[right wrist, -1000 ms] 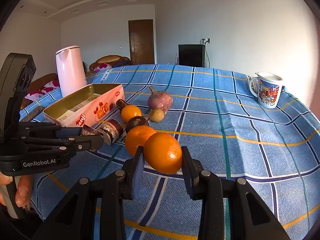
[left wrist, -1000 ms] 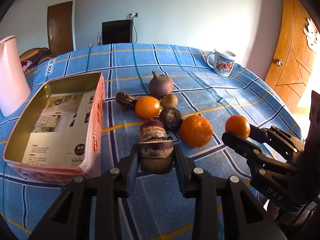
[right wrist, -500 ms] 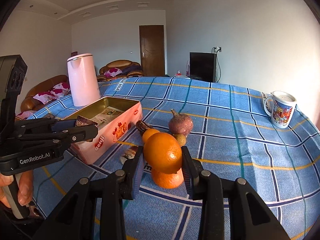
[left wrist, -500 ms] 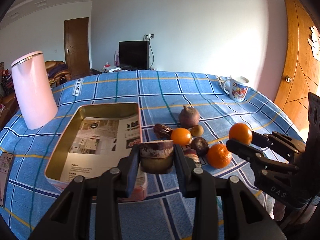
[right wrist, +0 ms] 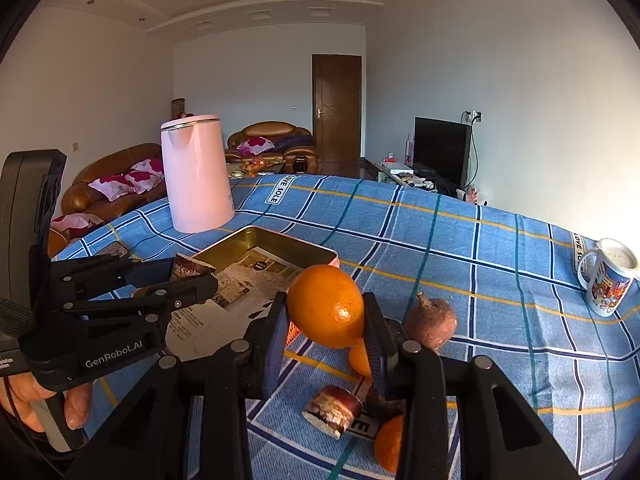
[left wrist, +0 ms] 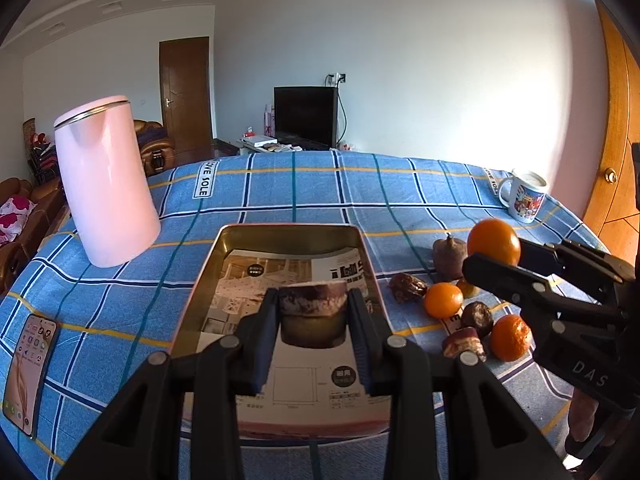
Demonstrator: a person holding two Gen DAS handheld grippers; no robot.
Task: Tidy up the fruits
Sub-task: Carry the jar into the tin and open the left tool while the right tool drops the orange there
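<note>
The left gripper is gripping a dark, cut piece of fruit between its fingers, holding it in the lower middle of the left wrist frame, over the open tin box lined with printed paper. In the right wrist frame this same gripper is showing at the left edge, with a hand wrapped around its handle.

The right gripper is clamping a round orange between its fingers, raised above the blue checked cloth of the bench and just right of the box's near corner. In the left wrist frame it is reaching in from the right edge with the orange at its tip.

Below and behind the orange, loose fruit is lying on the cloth at the right of the left wrist frame: a brownish bulb-shaped fruit, a small orange, another orange, two dark wrinkled fruits and a second cut piece.

A pink kettle is standing at the upper left, a phone is lying at the lower left, and a patterned mug is sitting at the far right.
</note>
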